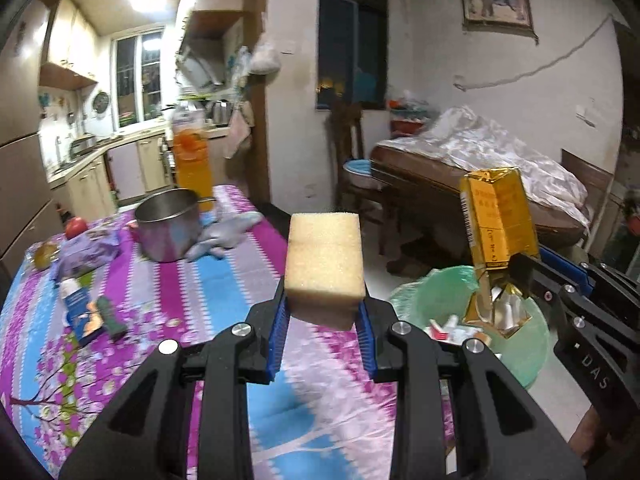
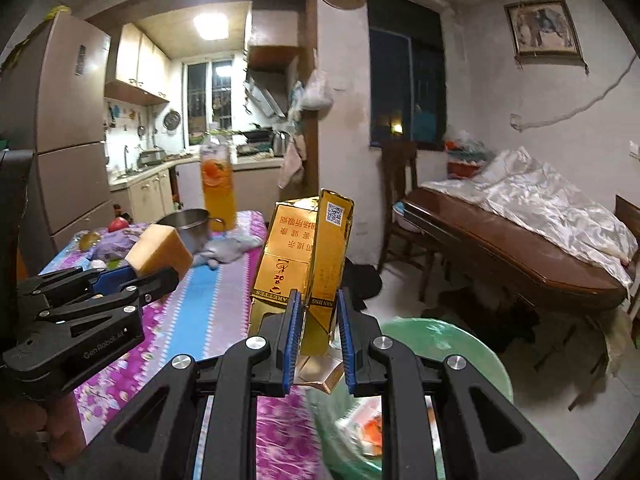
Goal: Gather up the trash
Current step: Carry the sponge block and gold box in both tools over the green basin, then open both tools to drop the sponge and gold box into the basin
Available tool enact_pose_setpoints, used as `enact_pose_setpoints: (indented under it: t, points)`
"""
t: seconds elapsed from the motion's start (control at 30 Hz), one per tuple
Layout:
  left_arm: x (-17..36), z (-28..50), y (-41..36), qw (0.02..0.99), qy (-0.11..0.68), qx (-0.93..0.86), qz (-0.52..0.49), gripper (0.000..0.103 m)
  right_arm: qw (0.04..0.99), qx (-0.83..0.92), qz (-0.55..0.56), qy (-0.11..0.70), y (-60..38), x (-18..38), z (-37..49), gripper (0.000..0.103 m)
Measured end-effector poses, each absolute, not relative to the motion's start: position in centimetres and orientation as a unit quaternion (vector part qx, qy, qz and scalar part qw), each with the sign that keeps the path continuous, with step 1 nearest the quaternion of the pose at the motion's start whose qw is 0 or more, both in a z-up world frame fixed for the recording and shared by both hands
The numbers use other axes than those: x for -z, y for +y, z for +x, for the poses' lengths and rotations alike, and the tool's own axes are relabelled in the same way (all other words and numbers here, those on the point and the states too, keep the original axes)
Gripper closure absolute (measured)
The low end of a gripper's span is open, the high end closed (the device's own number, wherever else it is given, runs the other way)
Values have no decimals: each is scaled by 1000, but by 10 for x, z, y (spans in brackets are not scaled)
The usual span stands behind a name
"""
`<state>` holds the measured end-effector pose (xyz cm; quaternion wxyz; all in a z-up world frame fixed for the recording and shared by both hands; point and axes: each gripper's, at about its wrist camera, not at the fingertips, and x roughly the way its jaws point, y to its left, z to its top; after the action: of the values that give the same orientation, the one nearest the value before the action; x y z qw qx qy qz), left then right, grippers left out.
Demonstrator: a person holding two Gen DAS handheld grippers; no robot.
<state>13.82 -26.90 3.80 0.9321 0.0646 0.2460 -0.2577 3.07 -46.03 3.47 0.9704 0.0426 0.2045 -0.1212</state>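
My left gripper (image 1: 323,310) is shut on a yellow sponge (image 1: 325,260) and holds it above the table's right edge. My right gripper (image 2: 318,320) is shut on a gold cigarette carton (image 2: 308,256), torn open at its lower end, held over a bin with a green bag (image 2: 452,344). In the left wrist view the carton (image 1: 496,224) hangs over the bin (image 1: 520,344), which holds small bits of trash. The sponge also shows in the right wrist view (image 2: 160,248), to the left of the carton.
The table has a flowered purple and blue cloth (image 1: 224,276). On it stand a steel pot (image 1: 168,224), an orange drink bottle (image 1: 192,160), a grey rag (image 1: 228,232), a purple packet (image 1: 86,256), a blue tube box (image 1: 80,308) and a red fruit (image 1: 76,226). A covered bed (image 2: 532,224) stands at right.
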Motion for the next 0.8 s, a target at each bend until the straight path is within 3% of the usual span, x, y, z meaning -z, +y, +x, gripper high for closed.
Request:
enact_pose_setpoints:
  t: [0.5, 0.8]
  points:
    - [1, 157, -391, 860, 356, 354, 92, 74, 924, 147, 95, 340, -607, -11, 47, 84]
    - [38, 182, -410, 841, 409, 339, 101, 74, 896, 151, 119, 400, -638, 37, 61, 84]
